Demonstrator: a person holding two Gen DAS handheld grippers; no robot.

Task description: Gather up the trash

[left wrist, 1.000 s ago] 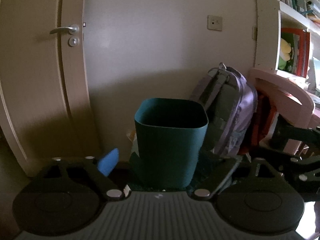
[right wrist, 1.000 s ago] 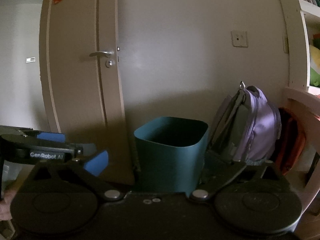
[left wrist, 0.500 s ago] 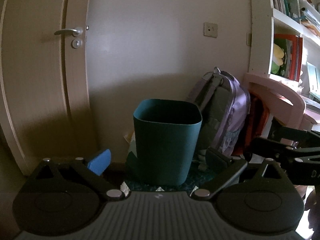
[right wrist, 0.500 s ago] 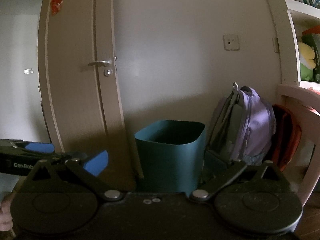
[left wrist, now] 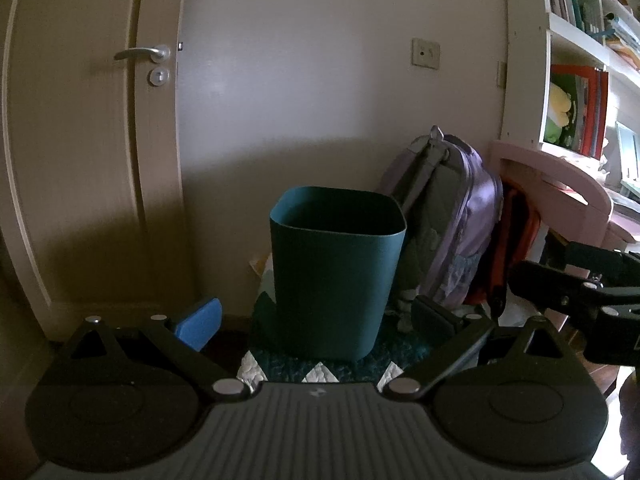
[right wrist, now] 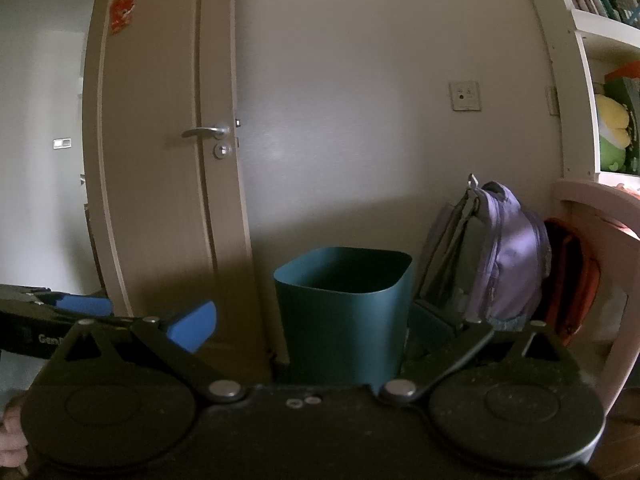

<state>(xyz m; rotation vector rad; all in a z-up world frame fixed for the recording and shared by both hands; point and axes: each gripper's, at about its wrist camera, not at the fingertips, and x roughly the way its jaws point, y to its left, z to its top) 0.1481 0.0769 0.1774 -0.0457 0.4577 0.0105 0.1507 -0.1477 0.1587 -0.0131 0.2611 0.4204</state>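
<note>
Both grippers empty. My left gripper (left wrist: 316,320) has its jaws spread wide with nothing between them, and my right gripper (right wrist: 312,328) is the same, wide apart and carrying nothing. I read this as the approach/search step: no trash is picked yet, and I'm lined up on the teal bin (left wrist: 336,276), which stands on the floor dead ahead between the fingers in both views, upright, on a dark teal rug (left wrist: 360,360). I can't see the bottom of the bin from this low angle; what shows of the inside is dark, so contents unknown. Some pale scraps (left wrist: 262,268) sit low just behind the bin's left side, possibly paper, too dim to call. Next move needs locating an actual trash item, then closing one gripper on it. Beside the bin on the right leans a purple backpack (left wrist: 452,220); behind that, wall and door (left wrist: 92,160).
</note>
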